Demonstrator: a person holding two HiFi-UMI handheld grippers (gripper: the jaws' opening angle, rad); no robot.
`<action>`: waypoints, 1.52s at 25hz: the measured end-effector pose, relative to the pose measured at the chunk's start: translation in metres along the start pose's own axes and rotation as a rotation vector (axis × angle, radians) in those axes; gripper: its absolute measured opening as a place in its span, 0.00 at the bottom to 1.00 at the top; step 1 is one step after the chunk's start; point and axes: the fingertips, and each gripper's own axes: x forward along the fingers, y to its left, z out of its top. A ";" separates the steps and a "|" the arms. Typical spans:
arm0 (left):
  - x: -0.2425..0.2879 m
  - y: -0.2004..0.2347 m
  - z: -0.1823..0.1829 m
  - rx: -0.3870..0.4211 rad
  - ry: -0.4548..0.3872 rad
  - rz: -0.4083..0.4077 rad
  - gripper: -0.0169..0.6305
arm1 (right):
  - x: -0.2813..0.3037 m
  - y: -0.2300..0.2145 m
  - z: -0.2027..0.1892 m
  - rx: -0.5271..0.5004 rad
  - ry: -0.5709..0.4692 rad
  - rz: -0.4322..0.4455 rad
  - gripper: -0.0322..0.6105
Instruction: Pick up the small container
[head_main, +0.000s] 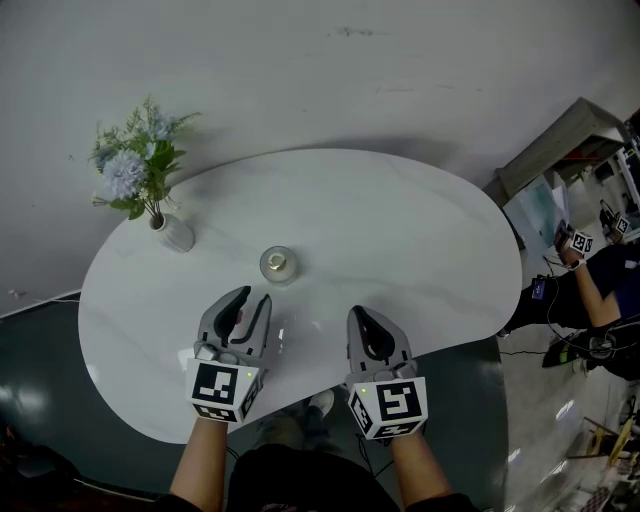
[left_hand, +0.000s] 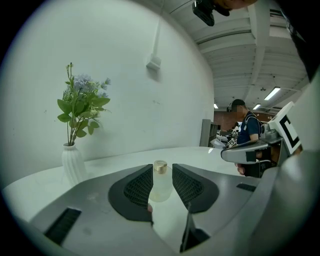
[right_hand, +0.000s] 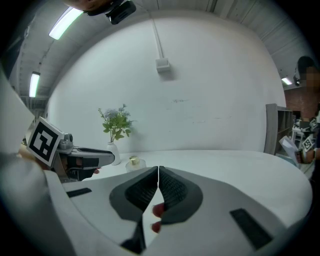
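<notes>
The small container (head_main: 279, 264), a squat frosted jar with a gold cap, stands near the middle of the white table (head_main: 400, 230). My left gripper (head_main: 254, 296) hovers just short of it with its jaws apart. In the left gripper view the small container (left_hand: 161, 187) shows in the gap of the left gripper (left_hand: 162, 168), beyond the tips, untouched by the pads. My right gripper (head_main: 358, 314) is over the table's near edge, to the right of the jar, jaws together and empty. The right gripper view shows the right gripper (right_hand: 158, 169) shut, with the container (right_hand: 133, 162) far off to its left.
A white ribbed vase of blue flowers and green leaves (head_main: 172, 232) stands at the table's left, behind the jar. The table's curved near edge (head_main: 300, 400) runs under my hands. A person (head_main: 600, 290) sits beyond the table's right end among equipment.
</notes>
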 end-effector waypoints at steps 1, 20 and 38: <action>0.004 0.001 -0.001 0.002 0.000 -0.004 0.22 | 0.003 -0.001 -0.001 0.002 0.003 0.001 0.16; 0.054 0.009 -0.013 0.037 0.034 -0.033 0.32 | 0.046 -0.017 -0.014 0.034 0.030 -0.010 0.16; 0.073 0.007 -0.015 0.046 0.046 -0.032 0.32 | 0.056 -0.030 -0.022 0.077 0.053 -0.026 0.15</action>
